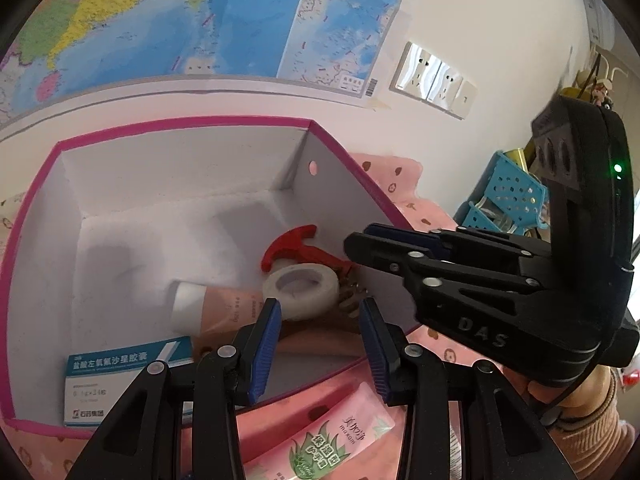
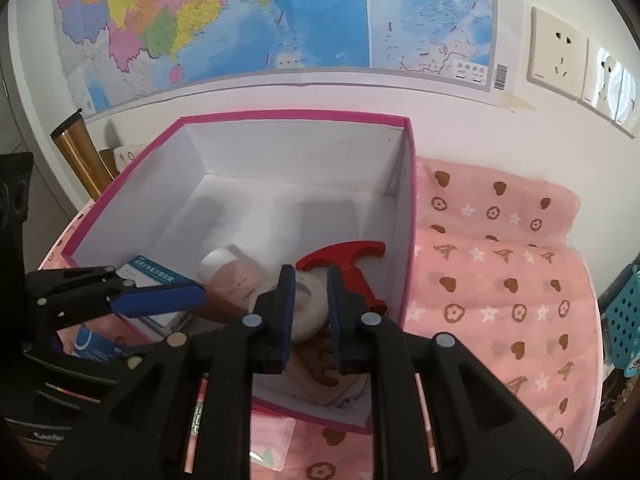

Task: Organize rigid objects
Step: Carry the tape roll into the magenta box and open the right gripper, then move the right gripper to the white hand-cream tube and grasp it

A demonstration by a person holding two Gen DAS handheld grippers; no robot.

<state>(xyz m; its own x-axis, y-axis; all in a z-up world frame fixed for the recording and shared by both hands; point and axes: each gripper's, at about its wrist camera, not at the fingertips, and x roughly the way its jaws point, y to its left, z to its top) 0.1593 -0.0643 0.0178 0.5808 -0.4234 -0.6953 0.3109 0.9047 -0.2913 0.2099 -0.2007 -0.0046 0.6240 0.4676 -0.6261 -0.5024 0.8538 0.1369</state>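
Note:
A pink-rimmed white box (image 1: 188, 122) (image 2: 296, 114) holds a red clamp (image 1: 294, 246) (image 2: 348, 260), a white tape roll (image 1: 302, 290) (image 2: 306, 312), a peach tube with a white cap (image 1: 212, 306) (image 2: 234, 280) and a blue-and-white medicine carton (image 1: 116, 376) (image 2: 154, 276). My left gripper (image 1: 318, 308) is open and empty over the box's near rim. My right gripper (image 2: 309, 276) hangs open and empty just above the tape roll; it also shows in the left wrist view (image 1: 362, 240). A pink tube with green print (image 1: 332, 440) lies outside the box under my left gripper.
The box stands on a pink patterned cloth (image 2: 500, 280). A wall map (image 2: 280, 12) and sockets (image 2: 558, 54) are behind. A gold cylinder (image 2: 78, 152) stands left of the box. A blue perforated basket (image 1: 512, 196) (image 2: 626, 320) sits to the right.

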